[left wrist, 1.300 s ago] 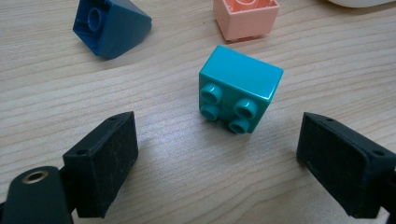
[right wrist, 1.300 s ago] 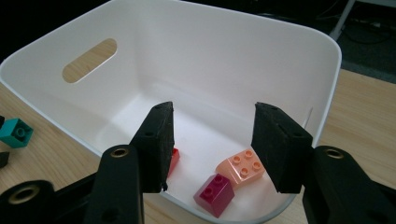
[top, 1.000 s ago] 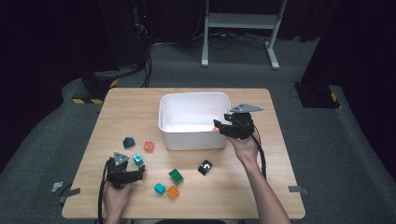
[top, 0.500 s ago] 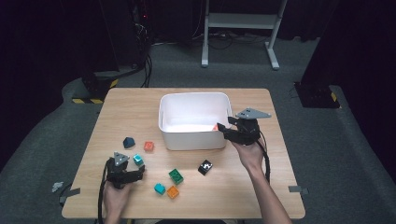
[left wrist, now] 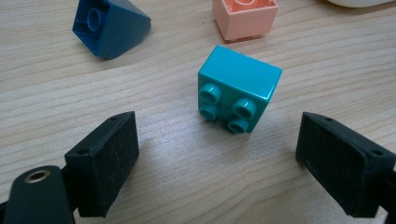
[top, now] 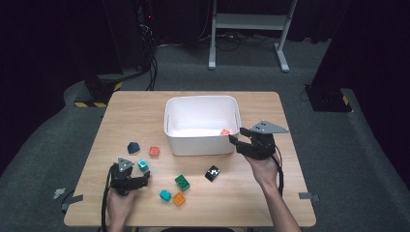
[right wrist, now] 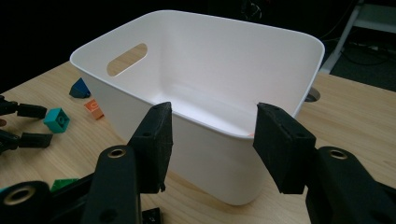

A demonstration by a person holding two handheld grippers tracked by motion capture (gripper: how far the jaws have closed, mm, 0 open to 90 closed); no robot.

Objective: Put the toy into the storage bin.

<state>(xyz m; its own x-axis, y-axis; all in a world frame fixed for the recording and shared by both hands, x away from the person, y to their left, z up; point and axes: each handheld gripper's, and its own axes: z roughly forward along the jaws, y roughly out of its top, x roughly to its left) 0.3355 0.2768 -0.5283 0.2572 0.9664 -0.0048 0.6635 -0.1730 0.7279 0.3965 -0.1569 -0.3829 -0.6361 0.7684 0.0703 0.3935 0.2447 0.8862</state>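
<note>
Left hand-held gripper (left wrist: 219, 154) wide before teal brick (left wrist: 239, 94), dark blue wedge (left wrist: 109, 25) beyond — right hand-held gripper (right wrist: 212, 140) wide, empty, facing white bin (right wrist: 210, 79)

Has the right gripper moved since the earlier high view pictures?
Yes. The right gripper has drawn back from over the white bin, rightward and toward the person, past the bin's right wall; its jaws are empty.

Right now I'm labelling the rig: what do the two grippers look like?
Both are black. The left gripper and the right gripper each carry a grey three-cornered plate on top and trail a black cable along the forearm. Their jaws end in blocky black pads with a rough face.
</note>
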